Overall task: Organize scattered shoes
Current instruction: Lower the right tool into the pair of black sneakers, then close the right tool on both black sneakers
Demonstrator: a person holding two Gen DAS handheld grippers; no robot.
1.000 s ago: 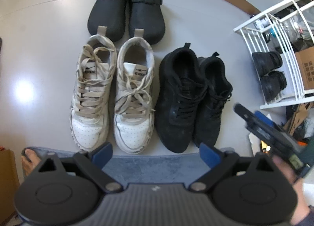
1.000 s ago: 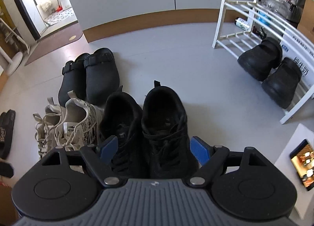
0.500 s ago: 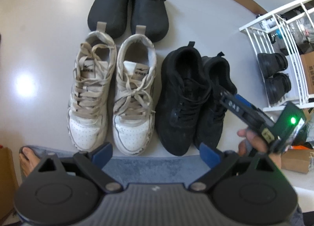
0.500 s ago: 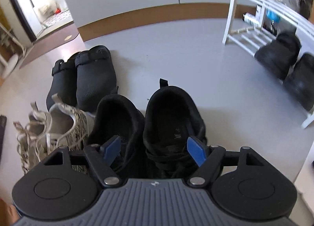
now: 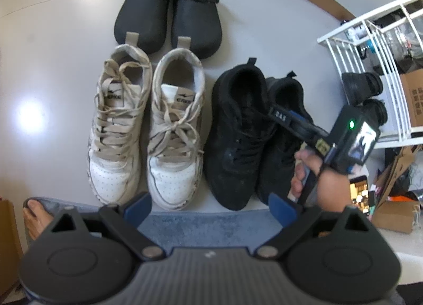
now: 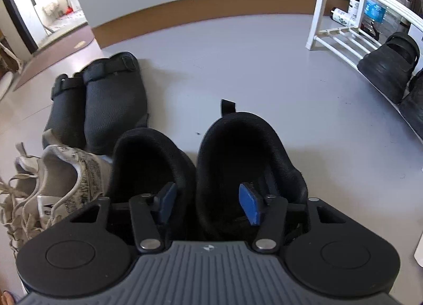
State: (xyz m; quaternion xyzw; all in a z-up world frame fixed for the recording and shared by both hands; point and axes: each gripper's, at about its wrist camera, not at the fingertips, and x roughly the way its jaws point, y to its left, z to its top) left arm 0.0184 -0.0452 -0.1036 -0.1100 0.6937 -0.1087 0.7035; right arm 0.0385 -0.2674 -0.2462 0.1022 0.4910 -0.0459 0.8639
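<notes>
**Right hand-held gripper reaches into the black sneaker pair**

Three pairs of shoes lie on the grey floor [image 5: 53,40]. The black clogs [image 5: 169,11] sit side by side farthest from the left camera. Just in front of them the white sneakers [image 5: 148,130] lie parallel, laces up, heel tabs almost touching the clogs. To their right, the black sneakers [image 5: 253,130] lie together, sides touching.

The right hand-held gripper [image 6: 206,200] is down at the black sneakers, one blue pad [image 6: 166,199] inside the opening of the left shoe and the other inside the opening of the right shoe, so the two inner collars stand between the jaws. Its jaws have just been closing, and a gap still shows between each pad and the collars, so it is part-open and not pressing on anything. In the left wrist view this gripper is seen from the side, held by a hand [image 5: 314,172], its tip over the right-hand black sneaker.

The left hand-held gripper [image 5: 208,201] hangs above the toes of the white and black sneakers, jaws wide apart and nothing between them. Below it lies a blue-grey mat [image 5: 206,228], and a bare foot [image 5: 34,215] shows at its left edge.

A white shoe rack [image 6: 341,32] stands to the right with a pair of dark shoes [image 6: 388,67] on its lowest shelf. Cardboard boxes [image 5: 412,98] sit beside it.
</notes>
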